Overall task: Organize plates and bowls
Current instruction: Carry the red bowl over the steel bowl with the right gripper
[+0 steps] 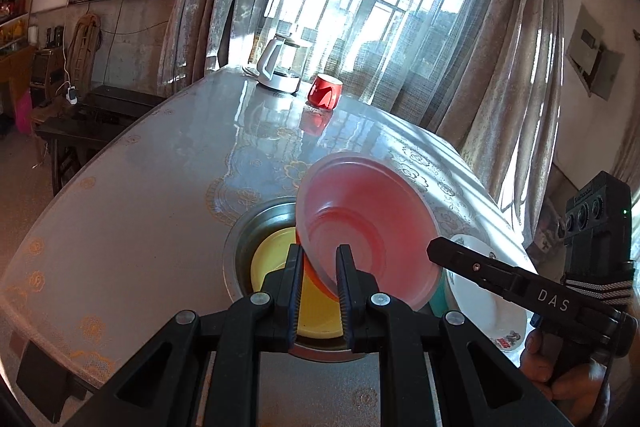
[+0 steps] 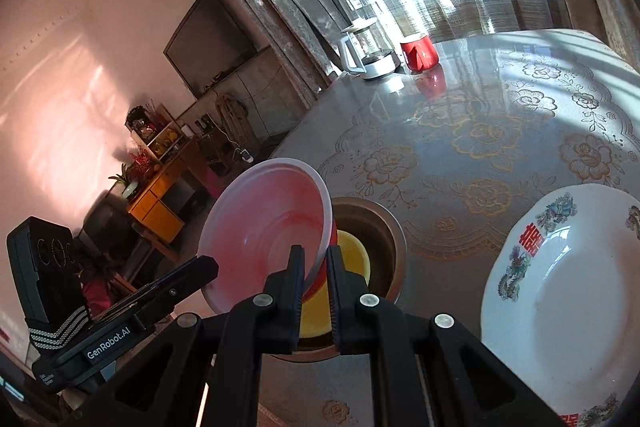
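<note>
- Left wrist view: my left hand-held gripper (image 1: 320,267) is clenched on the rim of the pink bowl (image 1: 372,231). The bowl is tilted, its opening facing the camera, and held above the recessed metal well (image 1: 240,247) in the desk (image 1: 140,207).
- A yellow plate (image 1: 272,255) lies down in the well, with something orange showing just under the bowl's edge; I cannot tell what it is.
- My right hand-held gripper (image 1: 434,251) comes in from the right. Only one finger shows here, so this view does not give its state. The white plate (image 1: 492,303) sits on the desk beneath it, part covered.
- Right wrist view: my right hand-held gripper (image 2: 314,267) is closed tight on the pink bowl's (image 2: 264,223) rim from the other side, so both grip the same bowl.
- The white plate (image 2: 560,303), printed with dragons and red characters, lies just right of the well (image 2: 384,227); its lower edge is cut off.
- Handling: the bowl looks like thin, translucent plastic; light, likely flexible, and slick at the rim. I would keep a pinch on the rim, well seated between the pads. The white plate looks ceramic, heavier and breakable.
- Hard to make out: the bowl's underside and how deep the well goes.
- Kettle (image 1: 280,67) and red cup (image 1: 325,91) stand well apart at the far edge.
</note>
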The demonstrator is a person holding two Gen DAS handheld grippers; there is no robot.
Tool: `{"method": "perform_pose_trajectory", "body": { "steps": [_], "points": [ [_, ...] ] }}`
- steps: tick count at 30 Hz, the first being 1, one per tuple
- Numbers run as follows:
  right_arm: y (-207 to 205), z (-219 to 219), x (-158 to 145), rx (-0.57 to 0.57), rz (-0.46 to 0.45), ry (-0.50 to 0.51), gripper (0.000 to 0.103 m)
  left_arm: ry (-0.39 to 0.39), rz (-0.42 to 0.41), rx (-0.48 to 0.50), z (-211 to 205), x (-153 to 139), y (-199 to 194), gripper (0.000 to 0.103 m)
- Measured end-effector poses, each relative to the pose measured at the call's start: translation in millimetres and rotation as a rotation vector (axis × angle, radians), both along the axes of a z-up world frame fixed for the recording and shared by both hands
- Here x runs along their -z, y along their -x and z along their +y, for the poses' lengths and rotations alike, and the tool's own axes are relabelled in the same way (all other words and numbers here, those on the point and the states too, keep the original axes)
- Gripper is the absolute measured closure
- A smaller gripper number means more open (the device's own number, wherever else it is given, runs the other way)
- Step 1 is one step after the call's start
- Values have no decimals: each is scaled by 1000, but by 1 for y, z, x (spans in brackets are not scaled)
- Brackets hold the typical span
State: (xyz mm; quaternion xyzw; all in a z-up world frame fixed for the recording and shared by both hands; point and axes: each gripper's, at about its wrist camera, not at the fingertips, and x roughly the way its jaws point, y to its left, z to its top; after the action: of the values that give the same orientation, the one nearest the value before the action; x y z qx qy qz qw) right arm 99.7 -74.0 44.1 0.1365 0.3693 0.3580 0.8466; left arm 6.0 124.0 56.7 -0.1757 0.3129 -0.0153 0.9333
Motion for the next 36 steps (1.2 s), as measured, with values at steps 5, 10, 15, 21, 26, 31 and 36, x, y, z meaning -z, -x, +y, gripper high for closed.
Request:
{"method": "perform_pose_trajectory", "body": {
  "steps": [5, 10, 15, 21, 26, 31, 36],
  "points": [
    [-1, 9, 10, -16, 27, 15, 92, 6, 41, -15, 6, 13, -2, 87],
    [-8, 15, 25, -8, 70, 45, 92, 17, 92, -23, 9, 30, -8, 87],
    [-9, 19, 39, -6, 100, 76, 92, -5, 121, -30, 8, 40, -12, 87],
    [-12, 20, 43, -2, 108, 92, 92, -32, 140, -27, 7, 47, -16, 87],
    [-15, 24, 45, 1, 107, 127, 91, -35, 157, -19, 8, 52, -21, 87],
    [-16, 25, 46, 8, 113, 139, 89, -42, 156, -8, 8, 54, -25, 87],
    [-18, 24, 50, 11, 126, 147, 88, -46, 156, 2, 7, 55, -26, 87]
  ]
}}
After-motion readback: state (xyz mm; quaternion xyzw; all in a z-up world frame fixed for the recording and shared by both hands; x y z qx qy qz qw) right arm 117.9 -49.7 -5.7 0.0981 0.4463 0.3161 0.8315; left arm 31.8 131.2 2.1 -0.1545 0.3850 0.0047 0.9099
